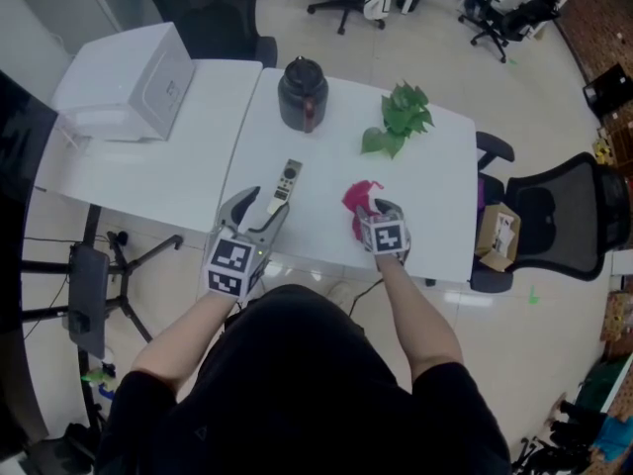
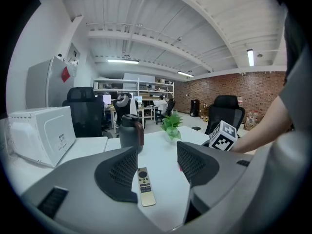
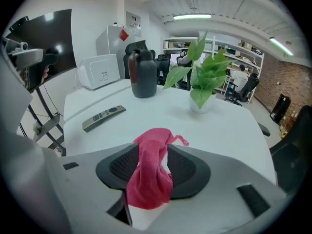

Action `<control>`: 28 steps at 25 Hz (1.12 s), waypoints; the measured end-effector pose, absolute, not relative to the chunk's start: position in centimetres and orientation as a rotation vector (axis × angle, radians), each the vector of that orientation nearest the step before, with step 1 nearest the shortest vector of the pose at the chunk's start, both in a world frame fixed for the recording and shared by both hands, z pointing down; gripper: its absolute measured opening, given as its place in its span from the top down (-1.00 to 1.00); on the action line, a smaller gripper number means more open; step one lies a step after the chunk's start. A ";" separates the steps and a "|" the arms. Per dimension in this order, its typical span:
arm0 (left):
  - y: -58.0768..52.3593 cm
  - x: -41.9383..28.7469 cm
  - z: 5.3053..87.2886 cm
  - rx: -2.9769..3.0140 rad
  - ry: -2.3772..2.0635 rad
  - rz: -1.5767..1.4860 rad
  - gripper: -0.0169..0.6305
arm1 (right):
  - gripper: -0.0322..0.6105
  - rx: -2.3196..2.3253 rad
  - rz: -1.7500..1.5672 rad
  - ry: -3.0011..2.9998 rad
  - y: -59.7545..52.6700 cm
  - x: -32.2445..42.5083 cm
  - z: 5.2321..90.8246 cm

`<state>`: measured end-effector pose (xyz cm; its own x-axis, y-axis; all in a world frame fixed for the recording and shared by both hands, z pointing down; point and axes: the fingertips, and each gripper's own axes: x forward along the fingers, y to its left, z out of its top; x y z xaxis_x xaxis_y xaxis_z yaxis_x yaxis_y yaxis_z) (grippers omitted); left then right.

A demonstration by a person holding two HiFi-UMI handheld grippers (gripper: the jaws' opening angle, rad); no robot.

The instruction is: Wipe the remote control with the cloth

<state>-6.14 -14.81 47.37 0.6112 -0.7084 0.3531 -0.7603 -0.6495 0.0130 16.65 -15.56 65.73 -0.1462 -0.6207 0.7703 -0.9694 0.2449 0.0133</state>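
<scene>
A slim gold remote control (image 1: 287, 183) lies on the white table (image 1: 440, 196). My left gripper (image 1: 262, 207) hovers just short of its near end, jaws wide open and empty. In the left gripper view the remote (image 2: 146, 186) shows low between the open jaws of that gripper (image 2: 157, 153). A pink cloth (image 1: 360, 199) sits bunched to the right of the remote. My right gripper (image 1: 382, 210) tilts down over it. In the right gripper view the cloth (image 3: 150, 172) hangs between the jaws of that gripper (image 3: 154, 151); it leans on the left pad with a gap at the right pad. The remote (image 3: 103, 117) lies far left there.
A black kettle (image 1: 302, 93) and a small green plant (image 1: 401, 118) stand at the table's far side. A white boxy appliance (image 1: 134, 80) sits on the adjoining table to the left. A black office chair (image 1: 559, 216) and a cardboard box (image 1: 497, 236) are to the right.
</scene>
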 end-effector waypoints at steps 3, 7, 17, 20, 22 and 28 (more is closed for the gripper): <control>-14.9 -5.3 46.8 2.702 -1.200 0.459 0.15 | 0.31 1.525 0.617 -1.963 -15.4 16.2 61.7; -14.4 -3.7 45.5 2.755 -1.123 0.429 0.15 | 0.31 1.585 0.557 -2.077 -14.0 14.8 56.4; -13.0 -0.6 42.9 2.907 -0.981 0.422 0.28 | 0.41 1.610 0.377 -2.307 -10.4 9.6 46.1; -12.7 -0.3 42.6 2.927 -0.960 0.420 0.40 | 0.48 1.628 0.326 -2.342 -9.9 8.9 44.0; -12.5 -0.1 42.6 2.955 -0.941 0.429 0.46 | 0.51 1.629 0.301 -2.364 -9.6 8.6 42.9; -12.1 0.4 41.6 2.974 -0.934 0.419 0.67 | 0.61 1.609 0.269 -2.401 -9.2 7.5 41.7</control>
<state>0.36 -12.08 41.62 0.7883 -0.5618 0.2509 -0.5610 -0.8238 -0.0820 7.55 -9.25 41.69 -0.3659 -0.8820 0.2970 -0.9259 0.3773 -0.0201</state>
